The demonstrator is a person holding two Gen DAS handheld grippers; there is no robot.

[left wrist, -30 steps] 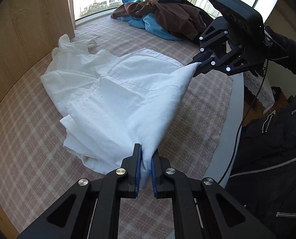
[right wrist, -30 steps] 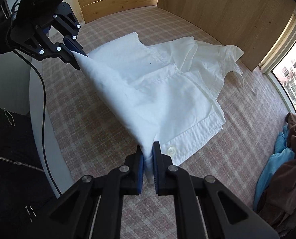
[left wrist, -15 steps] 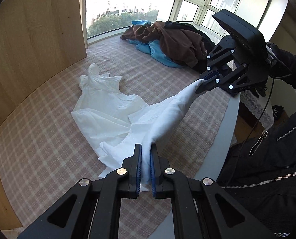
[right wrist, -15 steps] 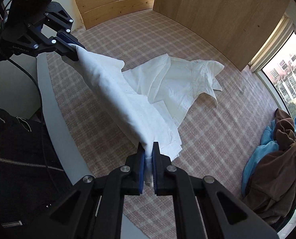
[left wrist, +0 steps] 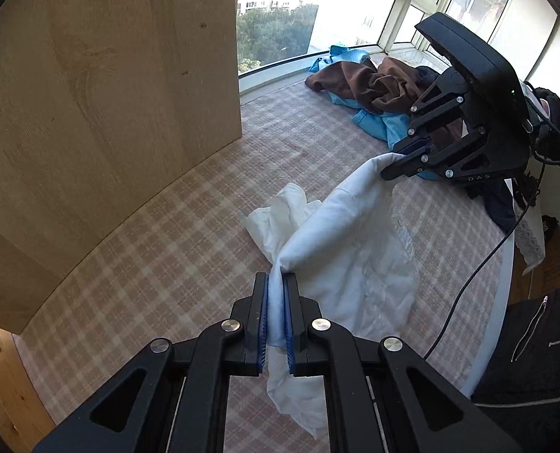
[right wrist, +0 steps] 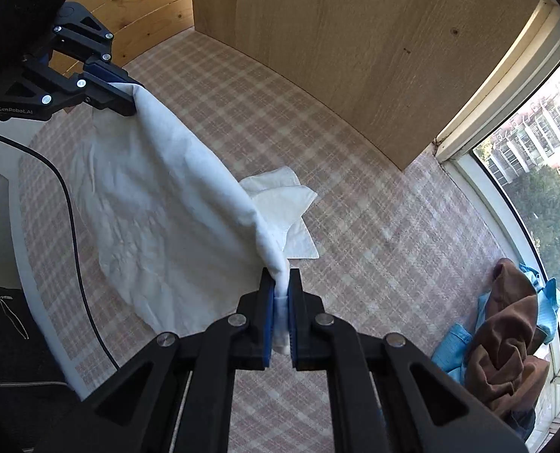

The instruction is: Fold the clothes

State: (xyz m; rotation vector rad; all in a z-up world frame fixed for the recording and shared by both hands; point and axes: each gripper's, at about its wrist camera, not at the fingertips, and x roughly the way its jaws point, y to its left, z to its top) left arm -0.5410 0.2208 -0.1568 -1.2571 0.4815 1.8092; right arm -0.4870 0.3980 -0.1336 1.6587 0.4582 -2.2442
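Note:
A white shirt (left wrist: 340, 234) hangs stretched between both grippers above the pink checked bed cover (left wrist: 166, 249). My left gripper (left wrist: 276, 313) is shut on one end of its upper edge. My right gripper (right wrist: 280, 305) is shut on the other end, and shows in the left wrist view (left wrist: 397, 156) at the upper right. From the right wrist view the shirt (right wrist: 174, 196) sags in a wide sheet toward the left gripper (right wrist: 129, 100) at the upper left. Its collar end (right wrist: 283, 200) still rests on the cover.
A pile of brown and blue clothes (left wrist: 370, 90) lies by the window at the far end, also in the right wrist view (right wrist: 506, 339). A tall wooden panel (left wrist: 102, 94) borders the bed. A person in a black zipped jacket (left wrist: 536, 358) stands at the bed's edge; a cable (right wrist: 72, 207) trails.
Both grippers have risen with the shirt. Most of it has left the cover and now hangs between them, with only the collar end still on the bed.

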